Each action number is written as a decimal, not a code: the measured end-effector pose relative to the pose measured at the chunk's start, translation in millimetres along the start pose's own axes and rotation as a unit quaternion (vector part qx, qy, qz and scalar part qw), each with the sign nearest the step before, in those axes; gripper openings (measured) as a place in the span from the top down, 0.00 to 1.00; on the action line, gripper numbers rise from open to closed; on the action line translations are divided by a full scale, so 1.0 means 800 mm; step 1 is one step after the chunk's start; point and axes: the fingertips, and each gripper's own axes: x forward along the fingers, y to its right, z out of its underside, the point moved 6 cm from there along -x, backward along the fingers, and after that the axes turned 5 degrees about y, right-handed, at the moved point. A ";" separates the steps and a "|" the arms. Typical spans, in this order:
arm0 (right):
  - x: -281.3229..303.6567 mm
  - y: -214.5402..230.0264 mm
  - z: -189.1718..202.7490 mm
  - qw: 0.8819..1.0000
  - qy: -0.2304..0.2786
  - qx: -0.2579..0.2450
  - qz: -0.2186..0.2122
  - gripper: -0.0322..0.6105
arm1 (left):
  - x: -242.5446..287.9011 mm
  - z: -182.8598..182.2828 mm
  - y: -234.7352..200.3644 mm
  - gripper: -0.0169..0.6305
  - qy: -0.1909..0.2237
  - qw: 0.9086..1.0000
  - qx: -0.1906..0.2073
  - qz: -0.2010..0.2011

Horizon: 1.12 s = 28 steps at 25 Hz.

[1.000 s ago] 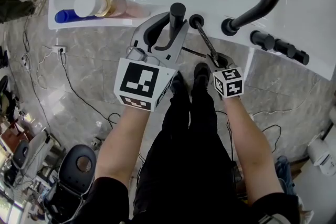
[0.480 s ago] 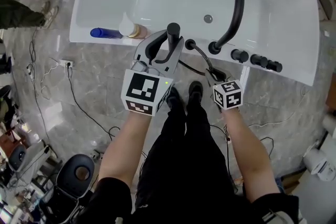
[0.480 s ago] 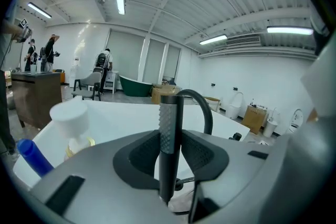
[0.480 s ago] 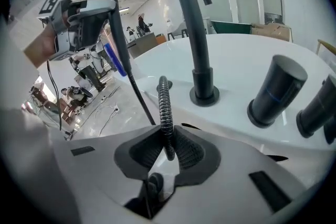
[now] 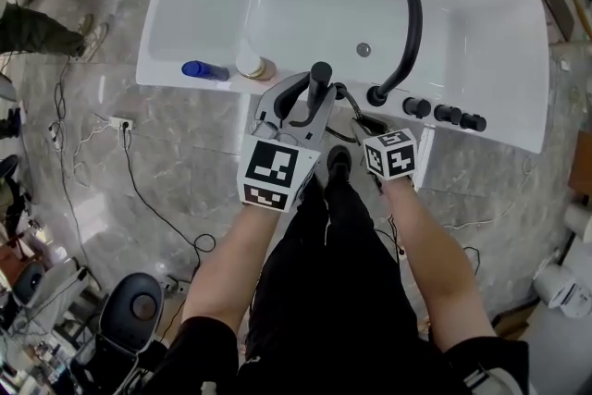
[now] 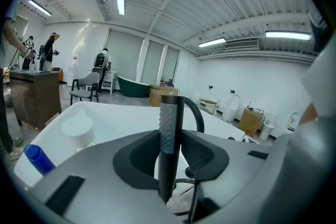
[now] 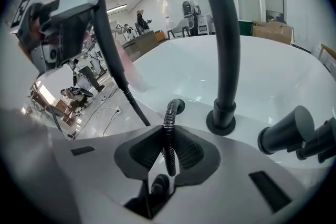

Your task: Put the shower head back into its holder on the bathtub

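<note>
1. In the head view we see the whole bathtub (image 5: 277, 5), white and smooth, with a blue bottle (image 5: 203, 69) on its rim.
2. Only the left gripper view shows us the left tongs (image 6: 169, 152) squeezing the shower head (image 6: 170, 123). It is a black upright stick with a bumpy band, held up above the rim.
3. Only the right gripper view shows us the right tongs (image 7: 168, 153) pinching the ribbed black hose (image 7: 167, 126). The hose runs to the round holder (image 7: 178, 106) beside the curved spout (image 7: 223, 34).

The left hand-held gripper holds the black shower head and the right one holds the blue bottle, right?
No. The right hand-held gripper grips the ribbed hose, as the right gripper view shows. The blue bottle lies on the bathtub rim.
</note>
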 end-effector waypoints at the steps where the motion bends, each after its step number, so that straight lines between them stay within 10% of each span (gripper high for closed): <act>1: 0.008 0.001 -0.001 1.000 -0.006 0.003 -0.003 0.84 | 0.001 0.001 -0.001 0.76 0.000 1.000 -0.002 -0.001; 10: 0.033 -0.003 -0.006 0.999 0.015 0.036 -0.010 0.77 | 0.014 0.017 -0.008 0.76 -0.013 1.000 0.015 0.002; 19: 0.058 0.012 0.123 0.997 0.005 0.063 -0.035 0.59 | 0.028 0.055 -0.011 0.76 -0.002 1.000 0.005 0.015; 28: 0.147 0.047 0.194 0.995 0.039 0.093 -0.011 0.72 | 0.058 0.109 -0.023 0.76 0.009 1.000 -0.020 0.011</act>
